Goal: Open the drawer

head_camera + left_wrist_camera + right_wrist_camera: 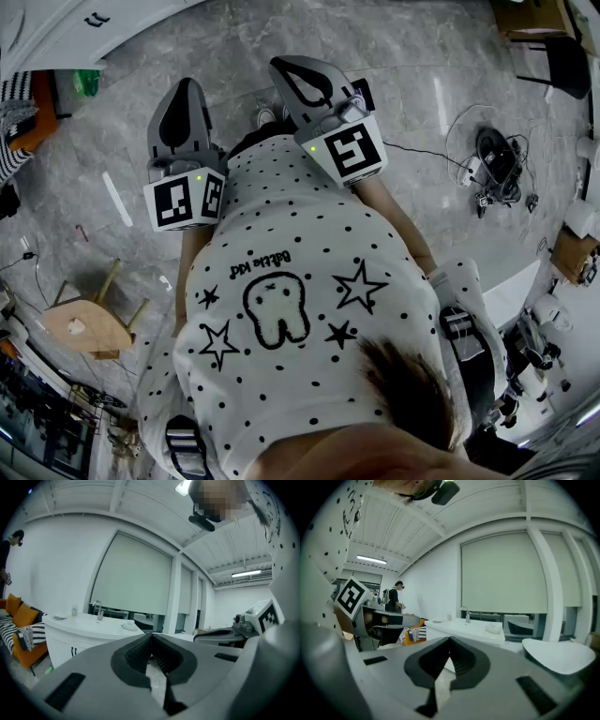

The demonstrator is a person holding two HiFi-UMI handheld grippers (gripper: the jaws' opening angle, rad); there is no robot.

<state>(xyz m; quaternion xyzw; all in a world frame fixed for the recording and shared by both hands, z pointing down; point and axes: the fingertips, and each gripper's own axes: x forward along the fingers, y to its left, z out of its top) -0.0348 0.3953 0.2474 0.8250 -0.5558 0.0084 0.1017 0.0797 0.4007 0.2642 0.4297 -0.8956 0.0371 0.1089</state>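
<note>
The head view looks down on the person's dotted shirt and both tools held out over a marble floor. The left hand-held gripper and right hand-held gripper lie side by side at upper centre. That view alone shows a wooden stool at lower left and cables at right. A corner of the white cabinet with a dark handle sits at its upper left, well apart from both tools. The left gripper view shows the left hand-held gripper with its jaws pressed together and nothing between them. Beyond it, at centre left, is a white tabletop with a faucet. The cabinet below it carries dark handles; which front is the drawer I cannot tell. An orange sofa is at far left, and the other tool is at right. The right gripper view shows the right hand-held gripper likewise closed and empty. It shows the same tabletop at centre. Only here appear a bystander at left and a round white top at right.
</note>
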